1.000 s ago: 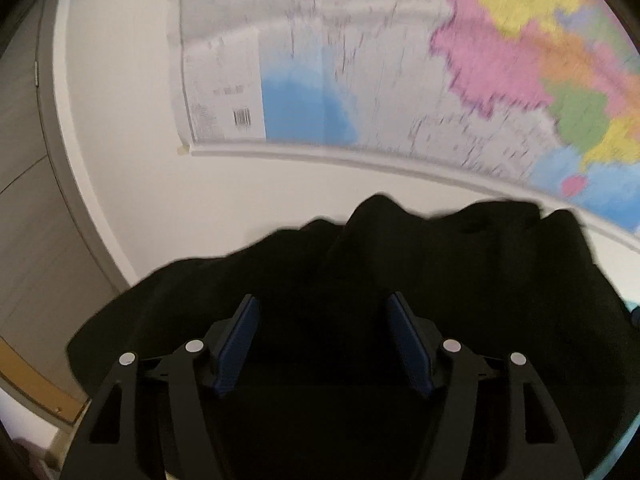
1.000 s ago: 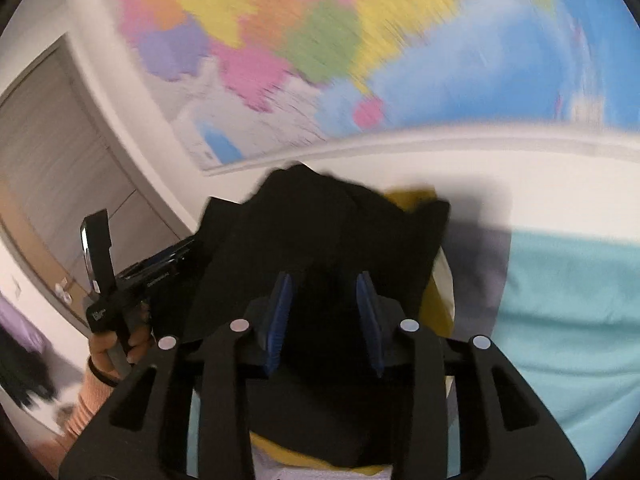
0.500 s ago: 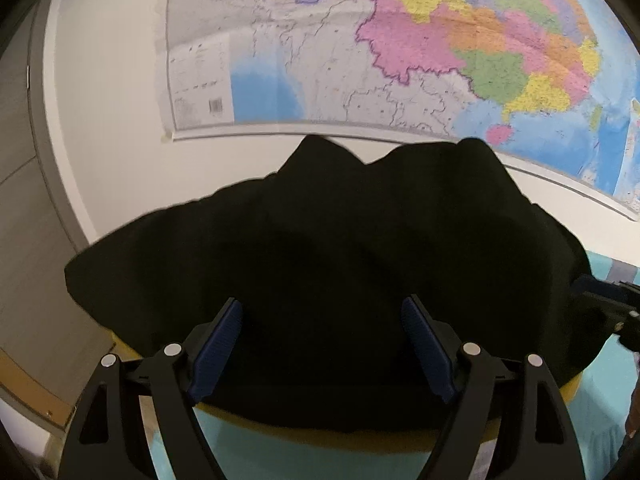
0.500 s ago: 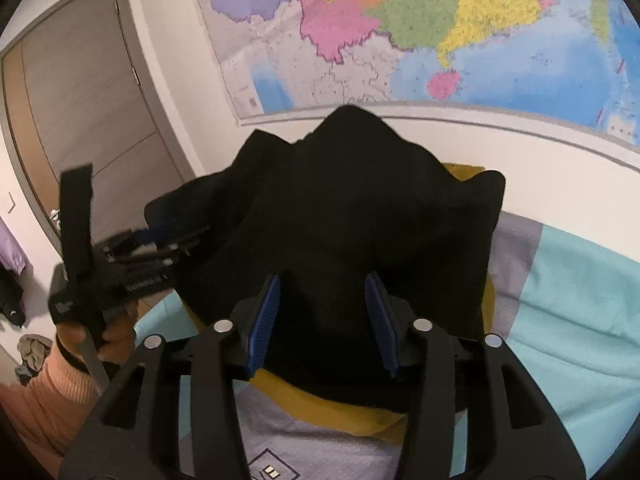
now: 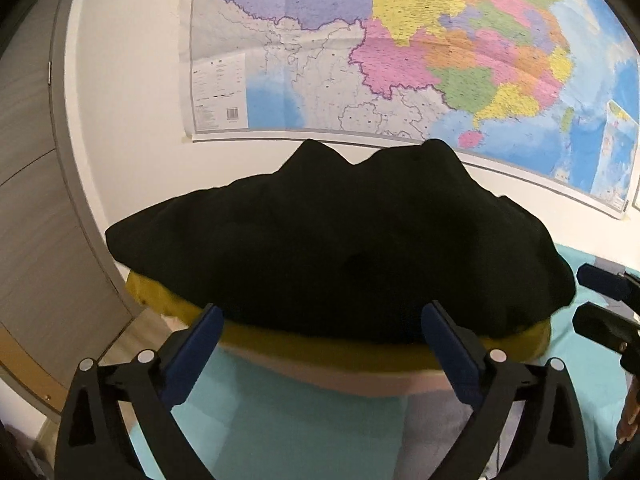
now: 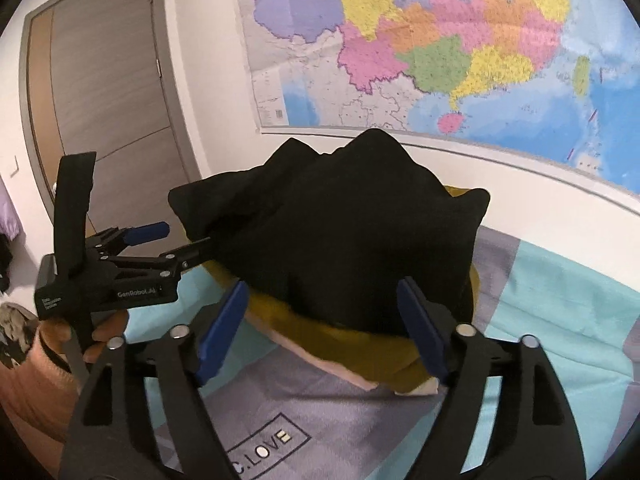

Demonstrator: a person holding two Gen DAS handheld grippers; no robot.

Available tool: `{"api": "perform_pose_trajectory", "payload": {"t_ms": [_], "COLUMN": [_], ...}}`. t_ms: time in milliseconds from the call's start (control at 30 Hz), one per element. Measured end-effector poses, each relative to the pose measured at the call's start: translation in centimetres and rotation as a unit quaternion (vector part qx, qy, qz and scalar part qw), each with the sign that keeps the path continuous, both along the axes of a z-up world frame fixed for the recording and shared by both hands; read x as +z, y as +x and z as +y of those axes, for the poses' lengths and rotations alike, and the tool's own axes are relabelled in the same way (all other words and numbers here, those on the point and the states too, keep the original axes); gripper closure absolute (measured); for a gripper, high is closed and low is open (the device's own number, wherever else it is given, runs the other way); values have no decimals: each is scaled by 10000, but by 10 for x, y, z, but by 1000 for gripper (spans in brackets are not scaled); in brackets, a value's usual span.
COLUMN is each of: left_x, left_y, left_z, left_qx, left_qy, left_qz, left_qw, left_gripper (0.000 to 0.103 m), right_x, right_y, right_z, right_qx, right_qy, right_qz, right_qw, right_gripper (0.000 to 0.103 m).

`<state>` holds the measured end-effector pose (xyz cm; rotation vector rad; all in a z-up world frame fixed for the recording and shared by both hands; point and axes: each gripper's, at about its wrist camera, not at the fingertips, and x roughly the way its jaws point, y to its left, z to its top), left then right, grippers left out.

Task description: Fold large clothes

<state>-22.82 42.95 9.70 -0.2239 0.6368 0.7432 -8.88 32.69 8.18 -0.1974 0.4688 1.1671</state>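
A folded black garment [image 5: 340,248] lies on top of a stack, over a mustard-yellow garment [image 5: 360,346] and a pale pink one [image 5: 360,380]. It also shows in the right wrist view [image 6: 348,232], over the yellow garment [image 6: 352,340]. My left gripper [image 5: 322,328] is open and empty, its blue pads just short of the stack's near edge. My right gripper [image 6: 324,312] is open and empty, at the stack's near side. The left gripper also shows in the right wrist view [image 6: 168,246], with one finger touching the black garment's left side.
The stack sits on a bed with a teal and grey cover [image 6: 560,320]. A large coloured map [image 5: 400,48] hangs on the white wall behind. A grey door [image 6: 104,92] stands at the left.
Both grippers have opened wide and drawn back from the black garment, which now lies settled on the stack. Both views have dropped lower, showing the bed cover.
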Motion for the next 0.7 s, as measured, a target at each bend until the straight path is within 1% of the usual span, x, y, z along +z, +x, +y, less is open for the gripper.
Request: {"api": "perform_pose_trajectory", "payload": {"t_ms": [33, 167, 267, 533, 700], "left_x": [-1, -2, -2, -7, -6], "left_y": [-2, -11, -18, -30, -34], "left_z": [-5, -22, -33, -55, -66], "left_qx": [23, 105, 184, 178, 140], "left_qy": [21, 32, 81, -85, -34], "left_qz": [13, 16, 4, -5, -6], "left_qw": [10000, 9999, 9998, 9998, 9999], "left_gripper": [7, 7, 7, 7, 7], "right_x": [-2, -9, -13, -19, -24], "right_y": [-6, -24, -30, -38, -45], "right_z": [-3, -9, -14, -28, -35], "right_qx": [-24, 13, 35, -126, -111], "right_qy": [-11, -66, -33, 62, 28], "right_qz": [-83, -252, -216, -237, -193], "right_qw": [10000, 9997, 9998, 9996, 9997], "right_gripper": [16, 8, 7, 6, 6]}}
